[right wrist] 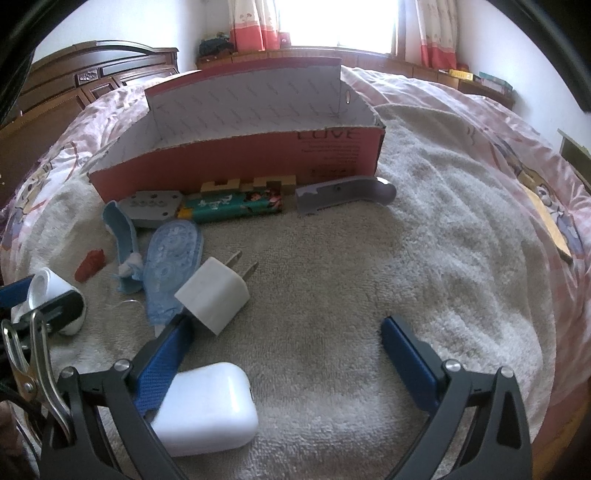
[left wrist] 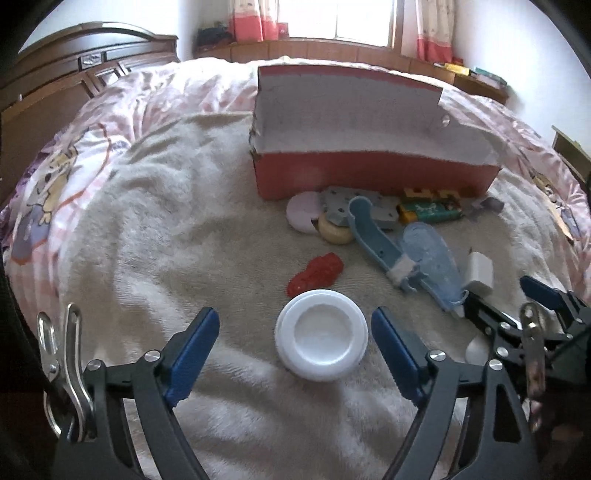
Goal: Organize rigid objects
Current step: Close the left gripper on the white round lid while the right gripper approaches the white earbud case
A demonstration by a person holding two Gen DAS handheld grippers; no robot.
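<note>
Box [left wrist: 373,173] red outside, white inside – faint dotted lines on the lining. Towel [left wrist: 184,240] beige, quilt [left wrist: 92,158] pink with cartoon print. White jar lid [left wrist: 321,345], red toy [left wrist: 316,275], translucent blue tape dispenser [left wrist: 430,258], white charger [right wrist: 214,297] (bare metal prongs). Claw pads blue.

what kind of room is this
Most likely a bedroom: the objects lie on a bed's cartoon-print quilt, a dark wooden headboard stands behind it, and curtains frame a bright window.
</note>
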